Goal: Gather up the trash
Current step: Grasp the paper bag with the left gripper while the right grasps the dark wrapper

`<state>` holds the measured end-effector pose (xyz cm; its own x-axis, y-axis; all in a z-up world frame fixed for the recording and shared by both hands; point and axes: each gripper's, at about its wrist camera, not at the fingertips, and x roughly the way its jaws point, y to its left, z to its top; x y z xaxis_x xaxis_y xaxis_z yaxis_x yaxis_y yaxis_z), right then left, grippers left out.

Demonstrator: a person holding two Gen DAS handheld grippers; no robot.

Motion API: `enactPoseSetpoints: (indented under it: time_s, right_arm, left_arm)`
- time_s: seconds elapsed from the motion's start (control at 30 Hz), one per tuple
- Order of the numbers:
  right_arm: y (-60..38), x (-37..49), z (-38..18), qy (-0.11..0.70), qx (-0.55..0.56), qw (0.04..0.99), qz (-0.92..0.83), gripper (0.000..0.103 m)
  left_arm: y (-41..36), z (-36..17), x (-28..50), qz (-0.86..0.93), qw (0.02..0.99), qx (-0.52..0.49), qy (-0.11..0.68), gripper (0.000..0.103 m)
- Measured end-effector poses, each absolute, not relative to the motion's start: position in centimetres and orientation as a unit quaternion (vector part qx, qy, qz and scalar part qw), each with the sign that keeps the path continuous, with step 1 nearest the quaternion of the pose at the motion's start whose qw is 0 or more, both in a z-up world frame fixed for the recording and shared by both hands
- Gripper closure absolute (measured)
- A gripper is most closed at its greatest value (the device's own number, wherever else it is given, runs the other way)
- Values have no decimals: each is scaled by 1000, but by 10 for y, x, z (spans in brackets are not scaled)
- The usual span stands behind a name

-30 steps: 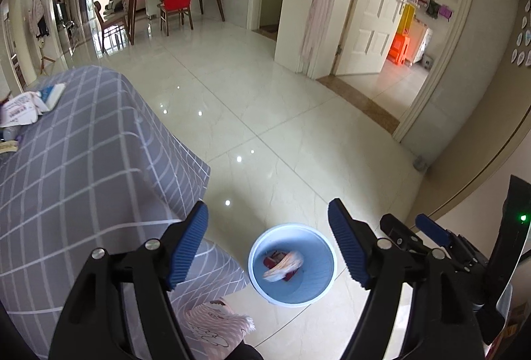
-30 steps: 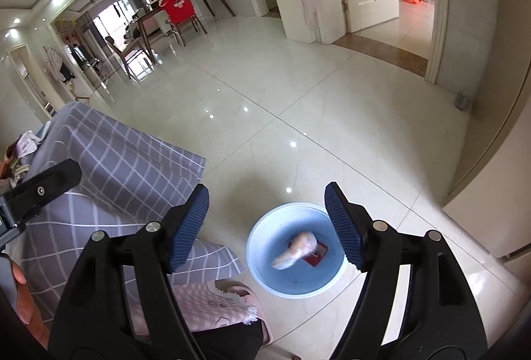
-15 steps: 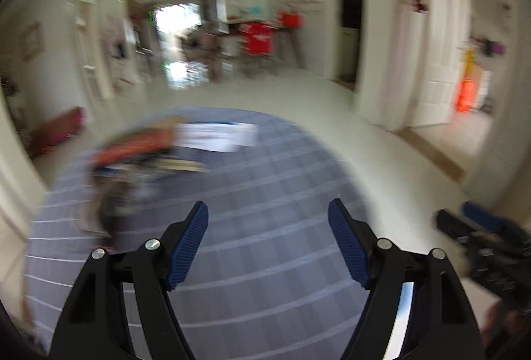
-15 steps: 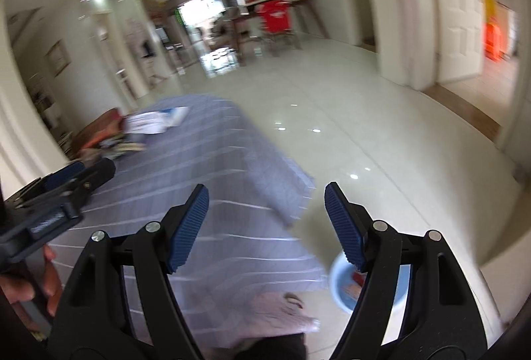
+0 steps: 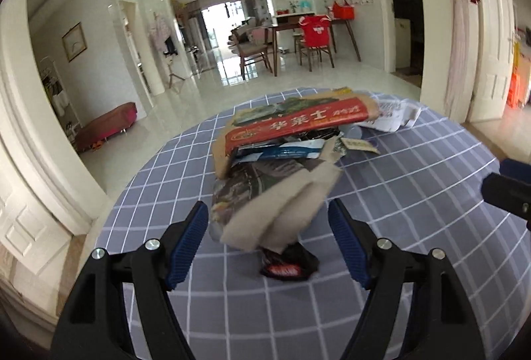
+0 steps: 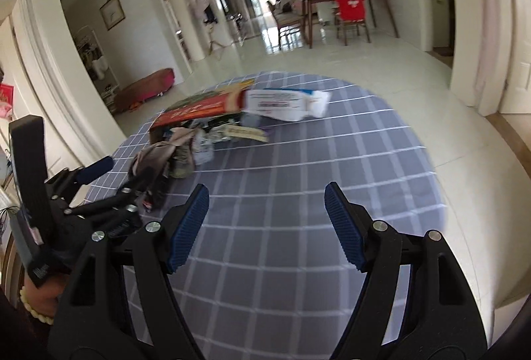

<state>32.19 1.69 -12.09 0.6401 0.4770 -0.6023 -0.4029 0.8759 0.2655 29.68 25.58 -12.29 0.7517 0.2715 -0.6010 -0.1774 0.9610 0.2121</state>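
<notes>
A pile of trash lies on the grey checked tablecloth [image 5: 415, 194]: a red printed carton [image 5: 292, 126], crumpled beige cardboard [image 5: 282, 207], a small black and red wrapper [image 5: 288, 263] and white paper packaging [image 5: 391, 116]. My left gripper [image 5: 269, 244] is open, its fingers on either side of the beige cardboard, just above the wrapper. My right gripper [image 6: 267, 225] is open and empty over bare cloth, to the right of the pile [image 6: 179, 151]. The left gripper [image 6: 109, 207] shows at the pile in the right wrist view. The red carton [image 6: 205, 106] and white packaging [image 6: 285, 103] lie farther back.
The table's far edge drops to a glossy tiled floor [image 6: 381, 61]. A dining table with chairs [image 5: 298, 38] stands far back. A low red bench [image 5: 106, 124] sits by the left wall. White doors are on the right.
Both grippers swung from above the blue bin on the floor back over the table. The left one now straddles the trash pile. Both stay open.
</notes>
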Motion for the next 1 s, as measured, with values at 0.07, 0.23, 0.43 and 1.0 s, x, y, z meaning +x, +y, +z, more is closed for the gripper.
enactPoseSetpoints:
  time_s: [0.07, 0.23, 0.43, 1.0]
  right_arm:
    - [31, 331, -124, 356, 55, 899, 248, 32]
    - [58, 335, -135, 375, 58, 889, 257, 32]
    - [96, 333, -141, 390, 52, 875, 283, 32]
    - [191, 332, -167, 430, -47, 845, 315, 76]
  left_arm:
    - [256, -126, 303, 114, 933, 84, 331, 32]
    - [271, -130, 306, 90, 931, 65, 347, 78]
    - [318, -110, 258, 65, 947, -49, 312, 92]
    - [335, -111, 204, 62, 945, -101, 304, 93]
